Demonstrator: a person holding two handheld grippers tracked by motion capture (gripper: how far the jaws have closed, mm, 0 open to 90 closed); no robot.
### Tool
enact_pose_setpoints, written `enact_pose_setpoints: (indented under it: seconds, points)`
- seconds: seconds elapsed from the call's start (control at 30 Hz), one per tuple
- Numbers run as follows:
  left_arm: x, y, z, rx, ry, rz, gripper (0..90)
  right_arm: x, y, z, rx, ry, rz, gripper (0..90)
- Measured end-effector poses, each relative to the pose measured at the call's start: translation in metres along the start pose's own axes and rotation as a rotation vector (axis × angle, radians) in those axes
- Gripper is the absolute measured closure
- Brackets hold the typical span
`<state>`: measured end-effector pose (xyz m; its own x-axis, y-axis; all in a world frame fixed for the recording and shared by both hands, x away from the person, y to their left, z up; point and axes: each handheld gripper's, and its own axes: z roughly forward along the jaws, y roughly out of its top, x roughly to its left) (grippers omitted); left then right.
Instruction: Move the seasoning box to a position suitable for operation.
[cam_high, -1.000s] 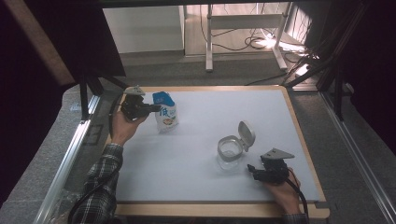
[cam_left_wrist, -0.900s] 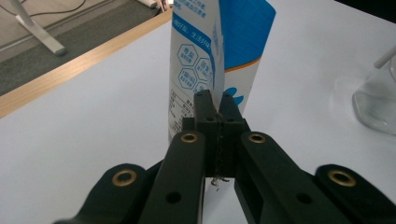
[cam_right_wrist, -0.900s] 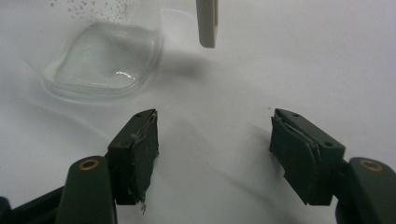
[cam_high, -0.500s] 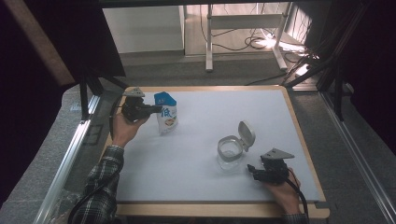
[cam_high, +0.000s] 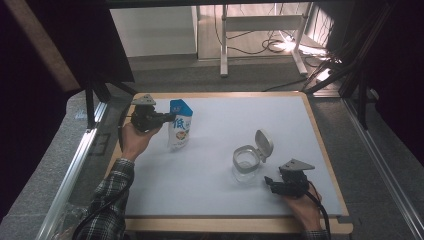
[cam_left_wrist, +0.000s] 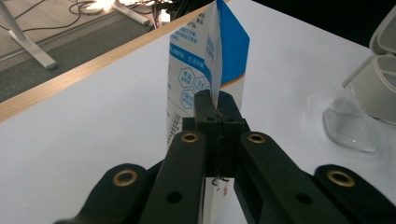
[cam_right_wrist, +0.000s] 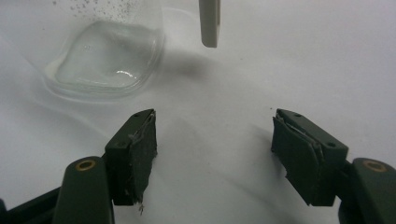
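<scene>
The left gripper (cam_high: 162, 119) is pinched shut on the side seam of the blue-and-white pouch (cam_high: 179, 125), which stands upright, long axis vertical, near the table's (cam_high: 210, 200) far left corner. The open glass jar (cam_high: 246, 164), its lid (cam_high: 263, 145) flipped up, sits well apart toward the right. The right gripper (cam_high: 270, 184) rests just beside the jar, jaws spread and empty, so that hand is the nearer to steady it.

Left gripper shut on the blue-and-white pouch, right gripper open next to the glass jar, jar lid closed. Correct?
Not quite: the lid is open, flipped up behind the glass jar, as the high view shows. The rest holds: the left gripper is shut on the edge of the blue-and-white pouch, and the right gripper is open beside the jar with nothing between its fingers.
</scene>
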<state>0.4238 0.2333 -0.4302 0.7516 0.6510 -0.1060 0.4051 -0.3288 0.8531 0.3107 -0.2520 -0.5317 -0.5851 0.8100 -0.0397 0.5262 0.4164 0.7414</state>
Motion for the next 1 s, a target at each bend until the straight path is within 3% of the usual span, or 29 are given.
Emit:
enact_pose_setpoints:
  seconds: [0.53,1.0]
  points:
    - [-0.019,-0.003,-0.010,-0.004,-0.033,0.003,90.0,0.002,0.001,-0.001,0.002,-0.011,0.009,31.6]
    - [-0.045,-0.005,-0.018,-0.001,-0.077,0.021,90.0,0.009,0.002,-0.011,-0.027,0.033,0.013,31.7]
